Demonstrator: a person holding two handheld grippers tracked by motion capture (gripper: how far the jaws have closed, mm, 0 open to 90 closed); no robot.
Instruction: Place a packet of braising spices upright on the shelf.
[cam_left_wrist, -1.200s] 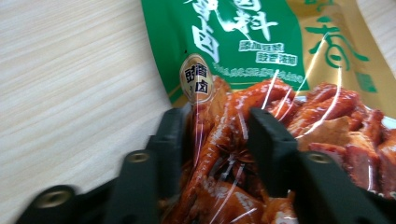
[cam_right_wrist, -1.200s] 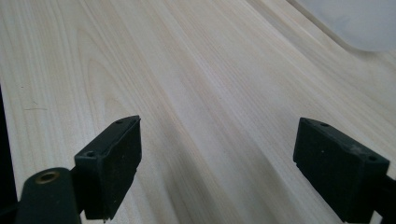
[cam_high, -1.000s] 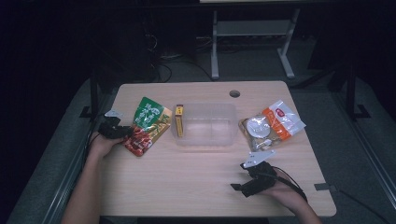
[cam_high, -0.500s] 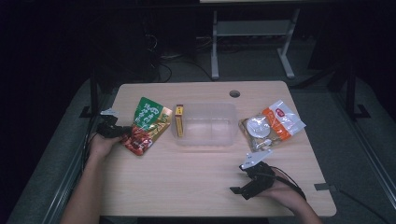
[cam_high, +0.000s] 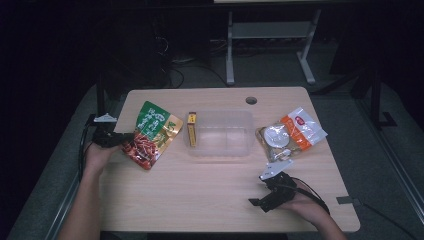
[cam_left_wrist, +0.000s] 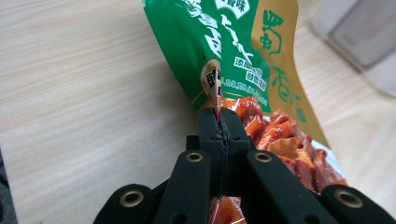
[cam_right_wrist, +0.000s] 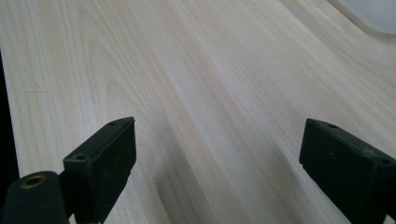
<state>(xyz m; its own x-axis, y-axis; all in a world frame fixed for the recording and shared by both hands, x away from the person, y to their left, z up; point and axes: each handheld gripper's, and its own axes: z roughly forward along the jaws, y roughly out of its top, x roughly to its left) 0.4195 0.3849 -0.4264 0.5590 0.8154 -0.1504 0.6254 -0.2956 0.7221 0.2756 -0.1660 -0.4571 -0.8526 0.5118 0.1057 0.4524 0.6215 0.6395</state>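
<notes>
A green and red snack bag (cam_high: 152, 133) lies at the table's left side, one edge lifted. My left gripper (cam_high: 125, 136) is shut on that edge; in the left gripper view the black jaws (cam_left_wrist: 218, 122) pinch the thin film of the snack bag (cam_left_wrist: 243, 51), and they have just been closing on it. My right gripper (cam_high: 261, 200) rests near the table's front right, jaws wide apart. Between its fingertips (cam_right_wrist: 106, 154) in the right gripper view there is just bare wood.
A clear plastic box (cam_high: 220, 134) stands mid-table with a slim yellow packet (cam_high: 192, 128) at its left side. Two more snack packs (cam_high: 289, 135) lie to its right. A round cable hole (cam_high: 251, 100) is near the back edge of the table (cam_high: 200, 190).
The left gripper has closed on the snack bag's edge and lifted it a little off the table. The right hand and gripper have stayed put.
</notes>
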